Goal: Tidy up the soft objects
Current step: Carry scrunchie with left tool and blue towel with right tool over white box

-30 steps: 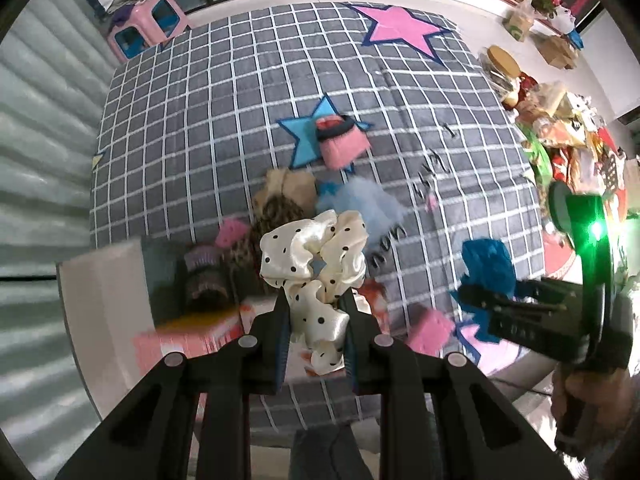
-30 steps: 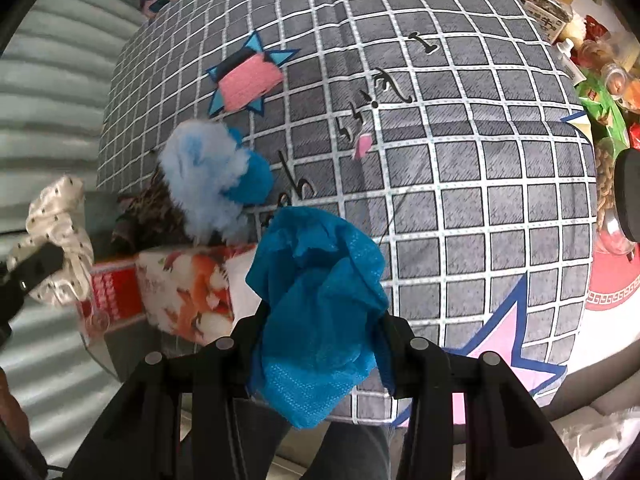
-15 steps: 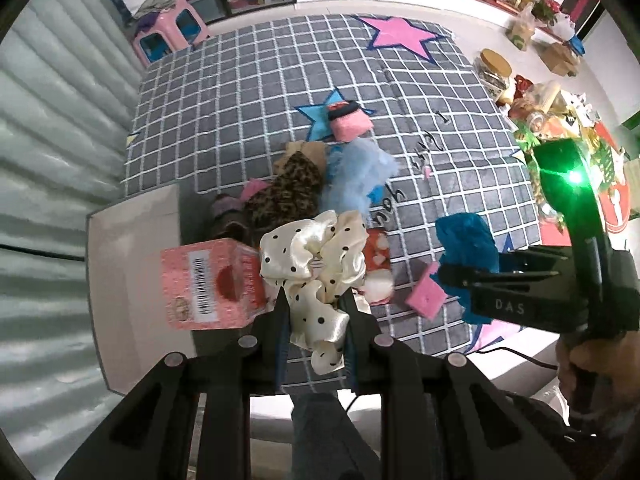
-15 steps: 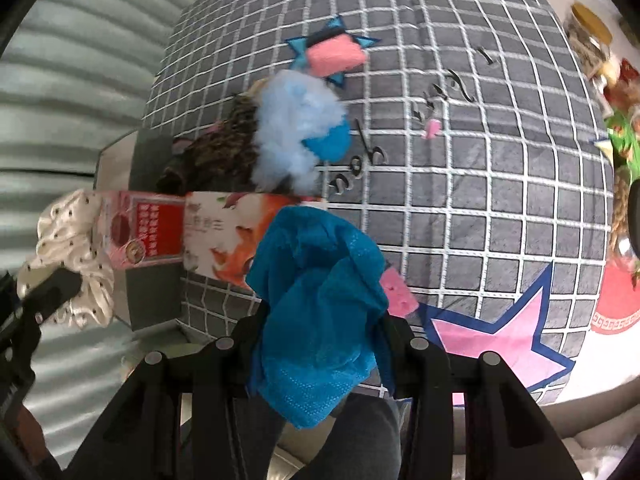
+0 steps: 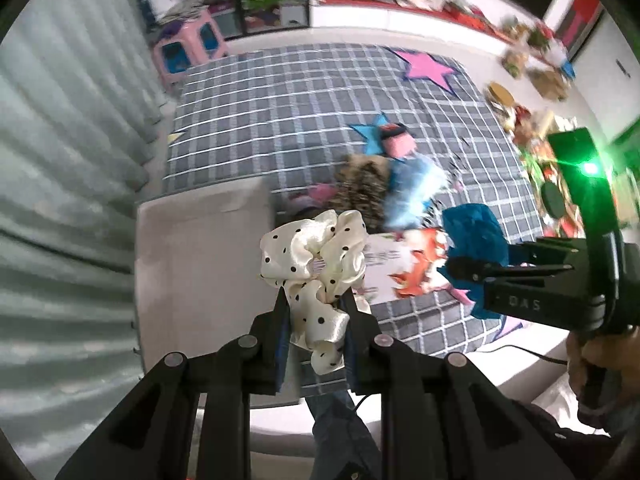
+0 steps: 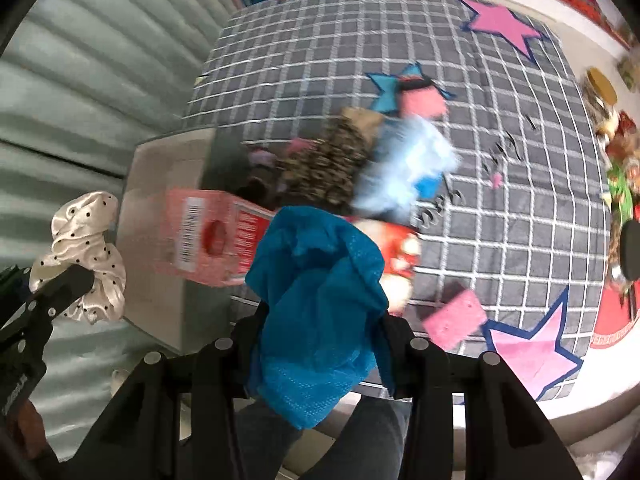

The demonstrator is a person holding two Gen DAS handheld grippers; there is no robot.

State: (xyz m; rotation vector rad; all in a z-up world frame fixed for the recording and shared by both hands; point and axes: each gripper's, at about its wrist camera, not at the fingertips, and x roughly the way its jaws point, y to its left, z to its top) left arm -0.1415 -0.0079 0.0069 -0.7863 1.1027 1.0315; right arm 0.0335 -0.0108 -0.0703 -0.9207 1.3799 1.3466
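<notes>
Two fisheye views over a bed covered by a grey quilt with a white grid and pink and blue stars (image 5: pixel 304 92) (image 6: pixel 520 216).

Left wrist view: left tongs (image 5: pixel 315 312) pinching a cream satin scrunchie with black polka dots (image 5: pixel 316 256), held in the air above the near edge of the bed. Scrunchie's long axis running away from the camera, a loose tail hanging down between the black fingers (image 5: pixel 280 320), the ruffled ring rising beyond them. At right, right tongs (image 5: pixel 464 268) seen from the side, pressed onto a crumpled blue mesh cloth (image 5: pixel 474 236), tips pointing left. Under the scrunchie, a pale grey open box (image 5: pixel 200 256) at the bed's left edge. Only here: a green light on the right handle.

Right wrist view: blue mesh cloth (image 6: pixel 320 312) filling the centre, bunched between the right tongs (image 6: pixel 320 332), long axis roughly upright, lower end drooping towards the camera. At far left, the scrunchie (image 6: pixel 86 256) gripped in the left tongs (image 6: pixel 80 280). Only here, clearly: a pink carton with a barcode (image 6: pixel 208 236) lying tilted across the grey box (image 6: pixel 160 176), and a flat pink square pad (image 6: pixel 454 318) on the quilt near a pink star.

Both views, blurred: a leopard-print soft item (image 5: pixel 362 192) (image 6: pixel 324 168) just beside a fluffy light-blue item (image 5: pixel 412 192) (image 6: pixel 408 164), with a pink item on a blue star beyond (image 5: pixel 396 142) (image 6: pixel 422 100).
</notes>
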